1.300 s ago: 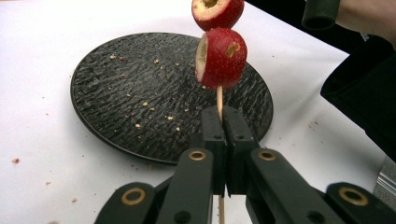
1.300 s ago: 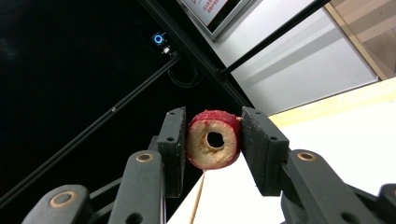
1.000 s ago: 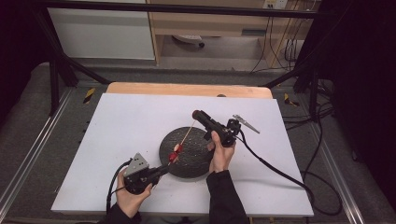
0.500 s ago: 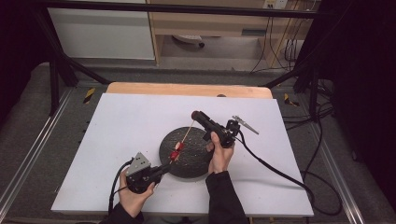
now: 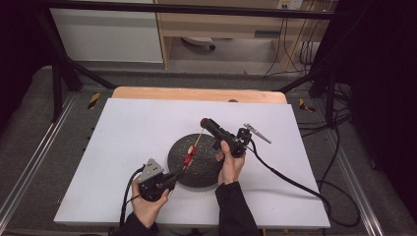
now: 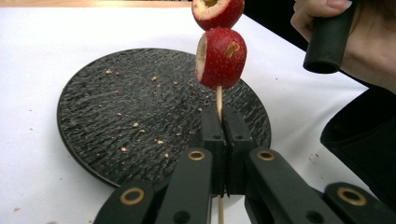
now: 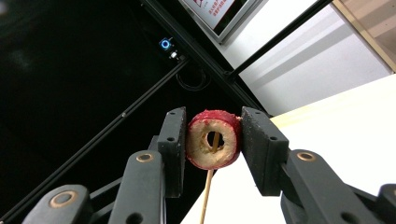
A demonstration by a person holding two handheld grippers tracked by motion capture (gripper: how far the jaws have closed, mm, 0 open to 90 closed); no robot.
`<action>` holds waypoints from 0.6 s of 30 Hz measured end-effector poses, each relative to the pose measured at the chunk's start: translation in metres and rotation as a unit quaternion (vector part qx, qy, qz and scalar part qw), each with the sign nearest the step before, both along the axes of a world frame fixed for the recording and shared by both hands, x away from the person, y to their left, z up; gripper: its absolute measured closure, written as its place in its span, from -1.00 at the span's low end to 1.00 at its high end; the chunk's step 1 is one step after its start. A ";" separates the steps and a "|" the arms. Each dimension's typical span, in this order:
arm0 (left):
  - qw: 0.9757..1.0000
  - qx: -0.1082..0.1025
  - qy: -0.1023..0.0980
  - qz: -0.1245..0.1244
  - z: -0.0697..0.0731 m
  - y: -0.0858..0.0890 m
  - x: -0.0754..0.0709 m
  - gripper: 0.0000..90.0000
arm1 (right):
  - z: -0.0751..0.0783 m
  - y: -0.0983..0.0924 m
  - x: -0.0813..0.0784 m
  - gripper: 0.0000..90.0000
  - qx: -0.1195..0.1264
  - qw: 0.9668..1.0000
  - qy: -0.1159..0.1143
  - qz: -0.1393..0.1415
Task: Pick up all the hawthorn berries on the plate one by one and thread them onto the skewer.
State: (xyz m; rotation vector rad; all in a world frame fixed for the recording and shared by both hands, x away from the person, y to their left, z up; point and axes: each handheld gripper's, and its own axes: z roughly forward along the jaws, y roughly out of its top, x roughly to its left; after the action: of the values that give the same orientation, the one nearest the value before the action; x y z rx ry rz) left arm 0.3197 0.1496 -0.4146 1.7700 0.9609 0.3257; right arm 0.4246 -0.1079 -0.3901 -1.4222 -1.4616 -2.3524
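A wooden skewer [image 6: 218, 100] slants up over a round black plate [image 5: 209, 169] near the front-middle of the white table [image 5: 123, 132], pinched at its lower end by the left tool [image 6: 223, 140], whose jaws are pressed together on the stick. Two cored red fruit pieces [image 5: 190, 156] already sit on the skewer, one just above the other and touching; the lower one [image 6: 221, 57] shows clearly in the left gripper view, with the second one [image 6: 217, 10] cut off by the top of that view. A third red fruit piece [image 7: 214, 139] is at the skewer's tip, clamped across its sides by the right tool [image 7: 212, 140], and the stick can be seen through its cored hole, so it appears to be just going onto the point. By that reading the threading is well along: two pieces on, one being fed, and it has yet to be slid down toward the others. Whether more fruit waits elsewhere cannot be told; the plate carries crumbs.

Count: one skewer, three fruit pieces, one plate, two tools, each in one of the person's hands. In the high view the left tool [image 5: 173, 178] lies at the plate's front edge, the right tool [image 5: 205, 122] above its far edge, toward the table's back. A cable trails from each tool.
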 end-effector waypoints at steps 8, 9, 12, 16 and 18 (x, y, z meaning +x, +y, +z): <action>1.000 -0.002 0.004 0.000 0.002 0.000 0.000 0.98 | 0.001 -0.001 -0.001 0.39 -0.014 1.000 -0.002 -0.001; 1.000 -0.002 0.002 0.000 0.002 -0.001 -0.001 0.98 | 0.001 -0.001 -0.001 0.39 -0.014 1.000 -0.002 -0.001; 1.000 -0.004 -0.005 0.004 0.001 -0.004 -0.003 0.98 | 0.001 -0.001 -0.001 0.39 -0.006 1.000 -0.004 -0.003; 1.000 -0.012 -0.003 0.006 0.000 -0.004 -0.004 0.98 | 0.001 0.000 -0.001 0.39 0.002 1.000 -0.005 -0.006; 1.000 -0.012 0.002 0.007 -0.002 -0.006 -0.003 0.98 | 0.000 0.001 -0.002 0.40 0.005 1.000 -0.003 -0.004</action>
State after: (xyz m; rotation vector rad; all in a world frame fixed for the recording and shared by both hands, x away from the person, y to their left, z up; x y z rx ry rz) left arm 0.3163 0.1439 -0.4162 1.7438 0.9764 0.3174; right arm 0.4231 -0.1072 -0.3900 -1.4223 -1.4477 -2.3662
